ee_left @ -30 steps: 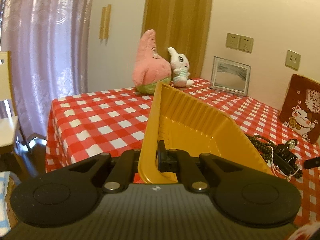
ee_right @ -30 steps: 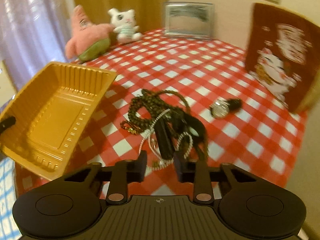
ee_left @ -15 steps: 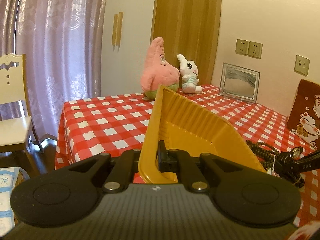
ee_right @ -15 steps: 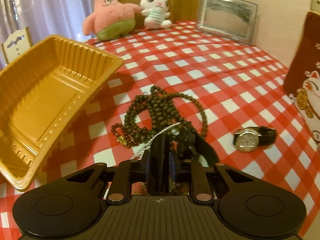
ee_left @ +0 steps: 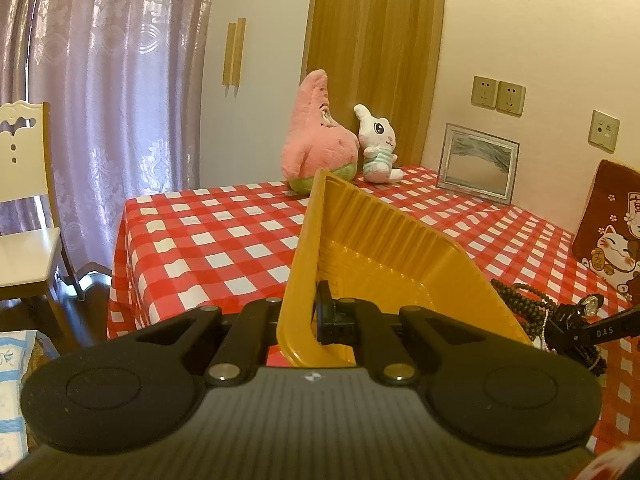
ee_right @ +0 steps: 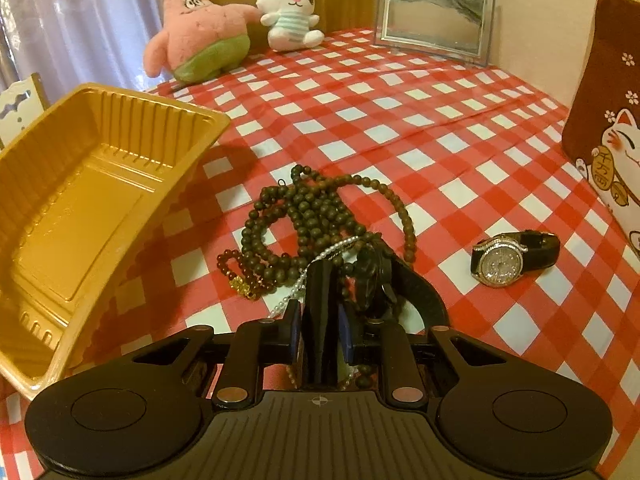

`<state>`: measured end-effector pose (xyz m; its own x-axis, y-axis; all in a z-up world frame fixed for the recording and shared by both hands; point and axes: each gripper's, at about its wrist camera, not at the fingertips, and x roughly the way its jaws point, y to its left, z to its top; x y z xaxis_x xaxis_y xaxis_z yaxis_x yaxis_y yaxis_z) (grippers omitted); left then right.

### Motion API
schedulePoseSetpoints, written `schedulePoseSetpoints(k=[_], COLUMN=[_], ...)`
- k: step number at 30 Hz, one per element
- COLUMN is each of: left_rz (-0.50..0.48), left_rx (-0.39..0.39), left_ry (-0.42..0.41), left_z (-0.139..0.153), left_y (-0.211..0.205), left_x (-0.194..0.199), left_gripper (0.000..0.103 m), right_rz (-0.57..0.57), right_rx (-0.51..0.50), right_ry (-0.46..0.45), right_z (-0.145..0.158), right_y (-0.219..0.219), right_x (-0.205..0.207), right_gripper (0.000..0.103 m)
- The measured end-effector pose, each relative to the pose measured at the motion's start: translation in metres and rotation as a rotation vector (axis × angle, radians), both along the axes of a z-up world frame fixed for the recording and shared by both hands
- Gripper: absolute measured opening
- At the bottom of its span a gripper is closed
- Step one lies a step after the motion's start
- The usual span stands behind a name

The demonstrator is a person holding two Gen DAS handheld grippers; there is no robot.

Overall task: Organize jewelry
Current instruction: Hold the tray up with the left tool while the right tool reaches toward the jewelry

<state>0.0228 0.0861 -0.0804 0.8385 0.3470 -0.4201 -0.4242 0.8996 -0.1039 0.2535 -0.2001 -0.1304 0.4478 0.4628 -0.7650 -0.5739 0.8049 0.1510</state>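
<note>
Two grippers in play. Left gripper (ee_left: 316, 312) is clamped on the near rim of the gold plastic tray (ee_right: 80, 208), fingers together on the thin wall, tray held tilted up off the red-and-white checked counter (ee_right: 400, 120). From the right wrist view the tray sits to the left of the jewelry pile and is empty.

Right gripper (ee_right: 320, 280) is down on the pile; its jaws have just been closing and the fingers (ee_right: 316, 300) now sit nearly together on a dark strap-like piece. A white pearl strand (ee_right: 332, 246) runs across the fingertips; can't tell whether it is pinched too.

Pile: dark wooden bead necklace (ee_right: 304, 208) looped in a heap, small reddish bead bracelet (ee_right: 236, 268) with a gold charm at its left edge, touching the heap. Rhinestone wristwatch (ee_right: 500, 262) with black band lies flat on the counter, right of the pile, apart from it.

Back of counter: pink starfish plush (ee_right: 196, 36), white bunny plush (ee_right: 290, 10), picture frame (ee_right: 434, 14). Lucky-cat cushion (ee_right: 608, 120) stands on the right.
</note>
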Motion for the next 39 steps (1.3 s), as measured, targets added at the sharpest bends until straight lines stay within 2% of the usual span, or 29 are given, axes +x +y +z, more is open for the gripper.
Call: schedulePoseSetpoints(k=[6, 13, 22, 26, 31, 36, 39], left_rz=[-0.015, -0.021, -0.026, -0.026, -0.026, -0.029, -0.029], left_rx=[-0.005, -0.013, -0.013, -0.016, -0.018, -0.022, -0.024], left_ry=[-0.001, -0.001, 0.002, 0.002, 0.002, 0.001, 0.0], left_z=[-0.001, -0.003, -0.004, -0.005, -0.006, -0.006, -0.007], left_y=[0.005, 0.009, 0.008, 0.008, 0.007, 0.006, 0.005], left_x=[0.001, 0.002, 0.004, 0.003, 0.003, 0.002, 0.002], left_gripper=[0.004, 0.004, 0.004, 0.004, 0.004, 0.004, 0.005], right_rz=[-0.043, -0.064, 0.122, 0.208, 0.254, 0.259, 0.242], right_rx=[0.017, 0.131, 0.329, 0.298, 0.224, 0.183, 0.22], right_ry=[0.034, 0.058, 0.125, 0.128, 0.132, 0.115, 0.126], right_z=[0.003, 0.031, 0.066, 0.062, 0.043, 0.031, 0.032], right_y=[-0.006, -0.015, 0.036, 0.07, 0.097, 0.099, 0.09], right_x=[-0.001, -0.014, -0.05, -0.065, -0.078, -0.083, -0.083], right_gripper=[0.019, 0.019, 0.019, 0.019, 0.019, 0.02, 0.02])
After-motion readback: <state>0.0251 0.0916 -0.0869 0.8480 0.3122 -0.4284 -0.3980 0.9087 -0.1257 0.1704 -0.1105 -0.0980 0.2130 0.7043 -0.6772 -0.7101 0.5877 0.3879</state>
